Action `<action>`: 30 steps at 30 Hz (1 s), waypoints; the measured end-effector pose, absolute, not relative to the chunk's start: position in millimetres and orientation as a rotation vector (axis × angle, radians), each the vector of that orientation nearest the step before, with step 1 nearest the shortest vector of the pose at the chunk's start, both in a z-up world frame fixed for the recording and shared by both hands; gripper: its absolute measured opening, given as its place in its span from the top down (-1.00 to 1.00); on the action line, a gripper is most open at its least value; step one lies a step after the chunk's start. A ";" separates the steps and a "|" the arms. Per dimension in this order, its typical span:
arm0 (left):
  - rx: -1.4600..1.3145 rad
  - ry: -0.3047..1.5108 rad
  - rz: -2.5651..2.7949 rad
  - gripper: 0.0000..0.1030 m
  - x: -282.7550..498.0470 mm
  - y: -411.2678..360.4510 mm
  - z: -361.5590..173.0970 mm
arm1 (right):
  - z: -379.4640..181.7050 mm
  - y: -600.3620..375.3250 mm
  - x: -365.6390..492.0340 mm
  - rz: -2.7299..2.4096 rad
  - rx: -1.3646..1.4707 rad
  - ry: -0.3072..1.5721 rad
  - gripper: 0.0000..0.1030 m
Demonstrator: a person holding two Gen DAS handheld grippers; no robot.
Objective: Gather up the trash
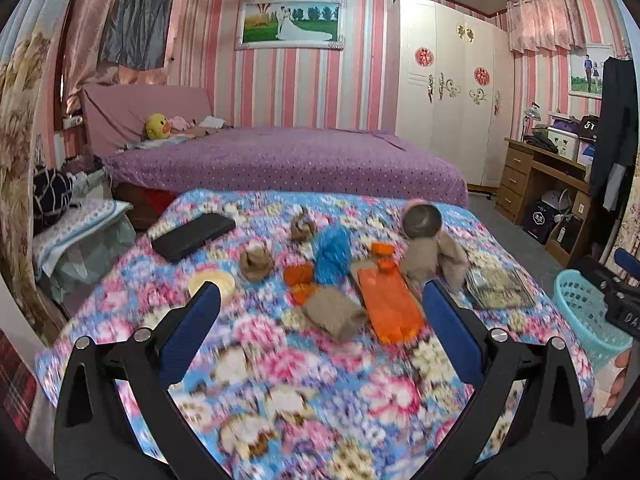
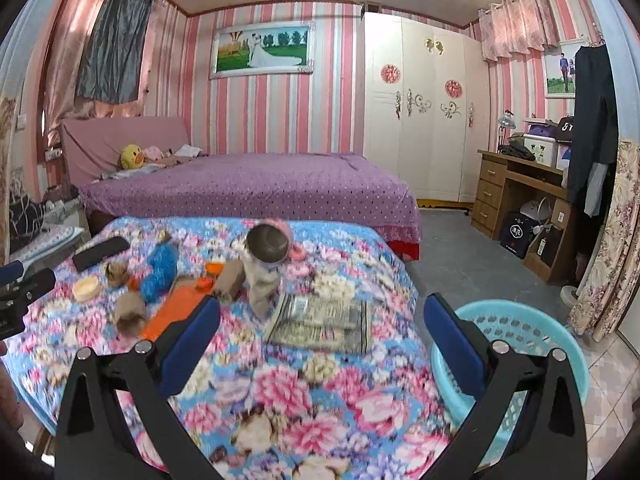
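Trash lies scattered on a floral-clothed table (image 1: 280,380): crumpled brown paper wads (image 1: 334,314) (image 2: 130,312), an orange packet (image 1: 390,308) (image 2: 176,312), small orange scraps (image 1: 300,274) and a blue fluffy piece (image 1: 332,256) (image 2: 160,268). A teal plastic basket (image 1: 588,316) (image 2: 520,332) stands off the table's right side. My left gripper (image 1: 320,296) hangs open above the near part of the table, short of the wads. Just as empty, my right gripper (image 2: 324,308) is open over the table's right corner, its right finger in front of the basket.
A grey-lidded jar (image 1: 422,220) (image 2: 266,244), a folded newspaper (image 2: 320,320), a tape roll (image 1: 212,282) and a black case (image 1: 192,236) also lie on the table. Behind it stands a purple bed (image 1: 280,160); a wooden desk (image 2: 516,188) is at the right.
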State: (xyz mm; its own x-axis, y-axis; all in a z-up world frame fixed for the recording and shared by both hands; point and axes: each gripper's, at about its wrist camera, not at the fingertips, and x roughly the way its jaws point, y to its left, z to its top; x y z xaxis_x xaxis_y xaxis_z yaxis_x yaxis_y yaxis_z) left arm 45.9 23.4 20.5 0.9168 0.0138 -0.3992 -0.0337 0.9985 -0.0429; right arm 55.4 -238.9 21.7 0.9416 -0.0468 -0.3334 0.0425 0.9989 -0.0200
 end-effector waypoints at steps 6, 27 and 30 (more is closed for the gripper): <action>-0.059 0.383 0.043 -0.90 65.5 41.3 34.4 | 34.6 -248.4 84.6 -0.069 0.012 0.333 -0.93; -0.054 0.610 -0.039 -0.89 128.1 46.5 -40.5 | -32.7 -279.3 126.6 -0.158 0.000 0.501 -0.93; -0.005 0.622 -0.060 -0.89 140.9 27.6 -43.1 | -36.3 -281.9 131.7 -0.162 0.003 0.516 -0.93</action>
